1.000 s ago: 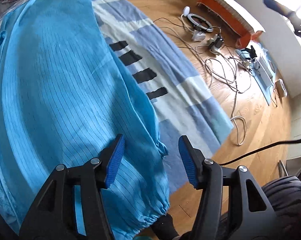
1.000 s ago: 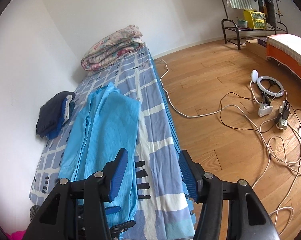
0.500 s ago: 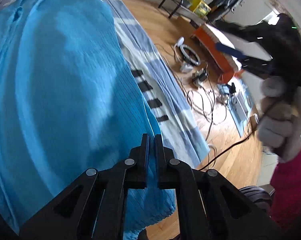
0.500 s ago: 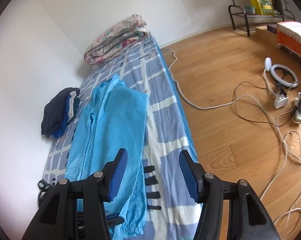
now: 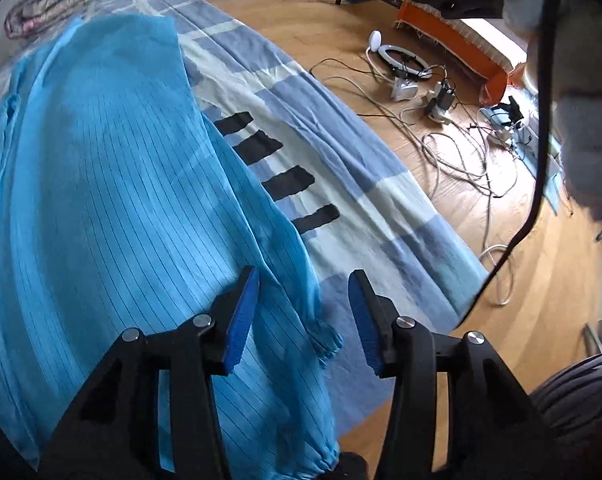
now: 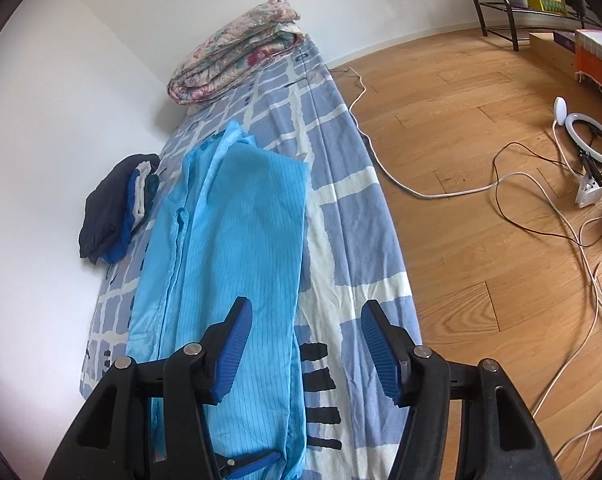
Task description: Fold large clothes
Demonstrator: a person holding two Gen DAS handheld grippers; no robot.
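The left gripper (image 5: 303, 316) stood parted, its jaws having just been opening; the gathered cuff edge of the blue garment (image 5: 113, 200) lay below the gap, but neither ribbed blue pad pressed on it. Whether the pads touched the cloth could not be settled, as the black arms hid the fabric beneath them. The right gripper (image 6: 301, 354) was also released and held nothing, poised above the garment's near end. In the left view it appeared only as a blurred dark shape at the top right, borne by a gloved hand (image 5: 581, 128) that was cut off by the frame.

The garment, a thin bright-blue fabric with fine dark pinstripes and elastic-gathered hems, lay lengthwise on the bed (image 6: 365, 216), folded into a long narrow panel. Its near end was hidden behind the right gripper's frame. The bed carried a blue and off-white checked sheet with black bars printed near its edge.

A folded floral quilt (image 6: 237, 52) lay at the far end, and a dark bundle of clothes (image 6: 113, 208) sat against the wall. On the wooden floor (image 6: 461, 120) lay tangled cables (image 6: 541, 208) and a ring light (image 6: 591, 136); small devices there were too indistinct to name.
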